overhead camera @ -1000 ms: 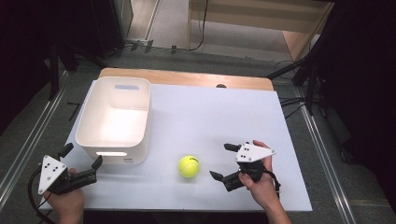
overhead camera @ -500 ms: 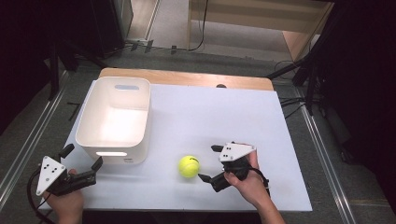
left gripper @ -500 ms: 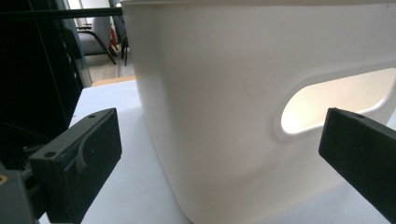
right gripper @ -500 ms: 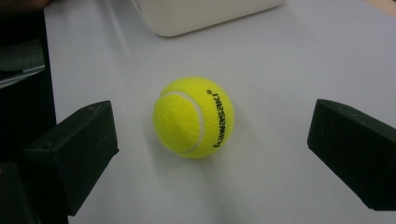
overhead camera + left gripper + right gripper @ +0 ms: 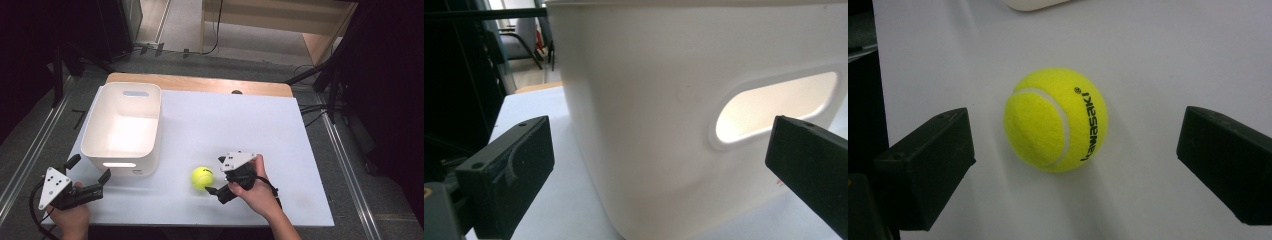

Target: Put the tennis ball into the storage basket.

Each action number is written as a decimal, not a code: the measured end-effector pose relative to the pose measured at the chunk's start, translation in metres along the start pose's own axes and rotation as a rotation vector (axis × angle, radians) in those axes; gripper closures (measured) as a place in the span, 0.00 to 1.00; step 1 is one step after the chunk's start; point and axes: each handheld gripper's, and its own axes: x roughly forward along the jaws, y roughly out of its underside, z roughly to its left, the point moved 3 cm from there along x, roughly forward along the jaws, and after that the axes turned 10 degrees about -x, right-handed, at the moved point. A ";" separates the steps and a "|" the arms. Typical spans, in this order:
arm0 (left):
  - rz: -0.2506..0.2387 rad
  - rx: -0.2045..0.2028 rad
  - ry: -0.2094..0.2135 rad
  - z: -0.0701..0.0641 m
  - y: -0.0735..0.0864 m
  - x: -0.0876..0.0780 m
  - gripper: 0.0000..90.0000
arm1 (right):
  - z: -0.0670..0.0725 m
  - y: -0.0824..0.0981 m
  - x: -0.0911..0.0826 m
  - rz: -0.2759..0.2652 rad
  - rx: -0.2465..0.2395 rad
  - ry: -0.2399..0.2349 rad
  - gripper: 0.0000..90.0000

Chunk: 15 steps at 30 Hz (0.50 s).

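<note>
A yellow tennis ball [image 5: 202, 177] lies on the white table [image 5: 240, 130], just right of the white bin [image 5: 123, 128]. My right gripper [image 5: 215, 175] is open right beside the ball, jaws pointing at it from the right. In the right gripper view the ball [image 5: 1055, 120] sits between and just beyond the two wide-apart black jaws, untouched. My left gripper [image 5: 89, 171] is open at the table's near left corner, facing the bin's near wall. The left gripper view has the bin's wall and its handle slot [image 5: 774, 107] close in front of the jaws.
The bin looks empty inside and stands on the left half of the table. A wooden strip [image 5: 200, 84] runs along the table's far edge. Metal rails [image 5: 30, 150] and dark floor flank the table on both sides.
My right gripper has moved left across the table toward the ball, ending right next to it. The left gripper has barely shifted. The ball and bin have stayed put.
</note>
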 end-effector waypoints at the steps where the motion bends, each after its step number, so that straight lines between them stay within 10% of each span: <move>1: -0.003 -0.006 0.001 0.000 0.000 0.000 0.00 | 0.000 0.000 0.001 0.005 -0.002 -0.005 0.01; 15: 0.019 0.000 -0.008 0.000 0.000 0.001 0.00 | 0.002 -0.005 0.017 0.095 -0.033 -0.052 0.06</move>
